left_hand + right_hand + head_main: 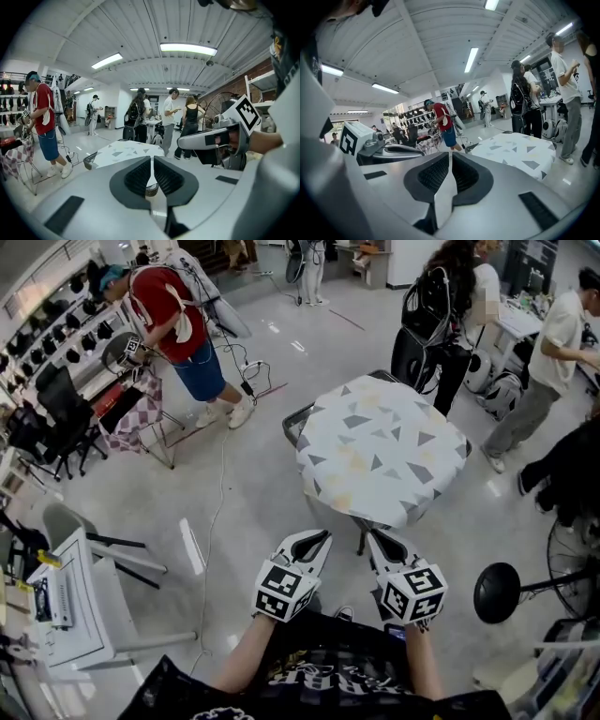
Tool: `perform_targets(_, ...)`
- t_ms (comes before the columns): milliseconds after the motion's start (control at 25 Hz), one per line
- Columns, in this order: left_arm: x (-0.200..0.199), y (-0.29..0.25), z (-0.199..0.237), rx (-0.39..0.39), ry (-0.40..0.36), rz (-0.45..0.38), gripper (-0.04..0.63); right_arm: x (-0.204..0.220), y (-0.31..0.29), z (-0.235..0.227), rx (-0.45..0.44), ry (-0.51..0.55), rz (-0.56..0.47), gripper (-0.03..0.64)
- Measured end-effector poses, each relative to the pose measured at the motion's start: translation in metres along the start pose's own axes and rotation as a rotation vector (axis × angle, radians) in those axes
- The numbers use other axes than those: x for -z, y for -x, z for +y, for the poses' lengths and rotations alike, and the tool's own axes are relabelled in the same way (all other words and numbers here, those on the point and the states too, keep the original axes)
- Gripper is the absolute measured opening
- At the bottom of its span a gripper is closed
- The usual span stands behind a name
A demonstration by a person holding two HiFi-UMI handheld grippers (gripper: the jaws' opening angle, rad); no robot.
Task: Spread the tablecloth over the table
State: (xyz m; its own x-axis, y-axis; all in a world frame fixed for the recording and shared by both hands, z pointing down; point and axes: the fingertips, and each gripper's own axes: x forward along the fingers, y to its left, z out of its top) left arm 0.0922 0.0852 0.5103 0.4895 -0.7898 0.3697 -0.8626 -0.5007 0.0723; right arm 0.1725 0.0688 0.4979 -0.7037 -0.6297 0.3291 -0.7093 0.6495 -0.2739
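Note:
A white tablecloth [384, 451] with grey triangles lies spread over the small table, its edges hanging down all round and hiding the tabletop. It also shows ahead in the left gripper view [123, 151] and in the right gripper view [520, 150]. Both grippers hover side by side in front of the table's near edge, apart from the cloth. My left gripper [323, 536] is shut, nothing between its jaws [152, 158]. My right gripper [372, 536] is shut too, with nothing held [450, 153].
A person in a red shirt [178, 324] stands at the far left by a checked cloth. Several people [553, 362] stand at the far right. A black round stand [497, 592] is at my right, a white rack [75, 606] at my left, a cable [220, 484] on the floor.

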Motion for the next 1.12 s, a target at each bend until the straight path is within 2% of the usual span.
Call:
perform_targets(160, 0.000, 0.006, -0.004, -0.004, -0.001, -0.014, 0.032, -0.001, 0.004, 0.008, -0.038, -0.015, -0.015, 0.017)
perform_targets(480, -0.002, 0.002, -0.018, 0.022, -0.015, -0.015, 0.031, 0.002, 0.009, 0.015, -0.065, 0.016, -0.002, 0.015)
perform_targets(1120, -0.007, 0.004, -0.023, 0.033, -0.031, -0.019, 0.032, 0.001, 0.008, 0.018, -0.067, 0.043, 0.011, 0.015)
